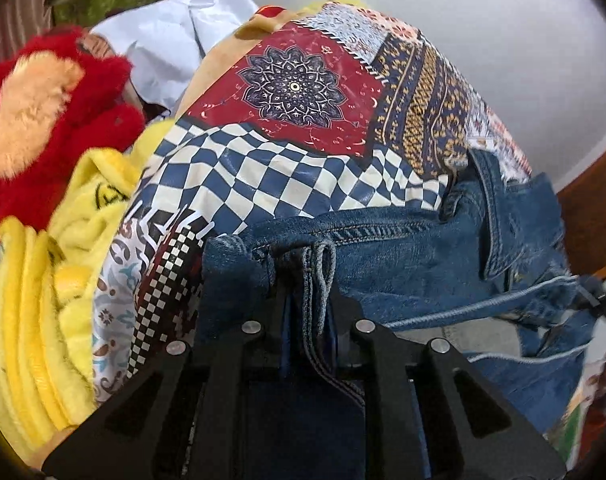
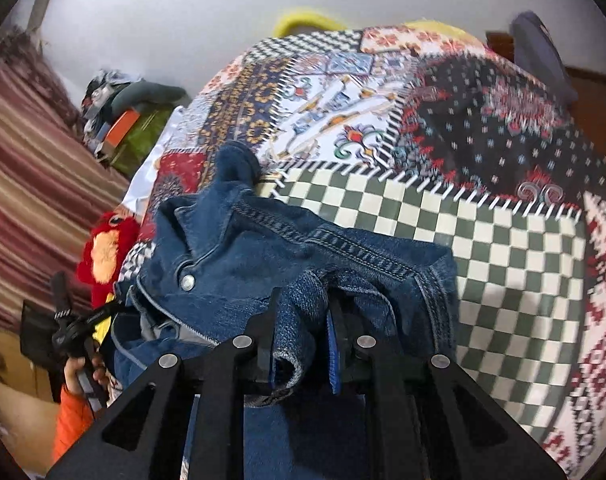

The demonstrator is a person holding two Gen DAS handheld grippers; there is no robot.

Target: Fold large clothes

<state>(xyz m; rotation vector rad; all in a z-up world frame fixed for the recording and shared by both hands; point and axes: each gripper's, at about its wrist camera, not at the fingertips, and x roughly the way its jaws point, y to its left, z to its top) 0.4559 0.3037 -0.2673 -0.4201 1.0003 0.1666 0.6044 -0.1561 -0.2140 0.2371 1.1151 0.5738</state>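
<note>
Denim jacket [image 1: 415,256] lies bunched on the patchwork bedspread [image 1: 303,120], directly ahead of both sets of jaws, and it is the one garment being handled. The bedspread, largest of all, stretches far beyond the jaws in both views: blue-and-white checks and a red mandala panel in the left wrist view, green-and-white checks [image 2: 483,248] in the right wrist view. Its far edge meets a plain white wall, and ahead and to the right of the right jaws the cover lies open and flat.

To the left of the left jaws sits a yellow plush heap [image 1: 43,280], bearing a dark printed mark too small to read, and beyond it one red plush toy [image 1: 55,104]. No readable writing shows on the jacket; one metal snap button [image 2: 187,282] shows, ahead and left of the right jaws.

The left gripper [image 1: 309,304] has its jaws narrowed on a stitched fold of the denim, which runs back between them. The right gripper [image 2: 301,332] likewise pinches a thick wad of the jacket's fabric, the cloth draping over the near side. The two grips lie at opposite ends of the bundle.
</note>
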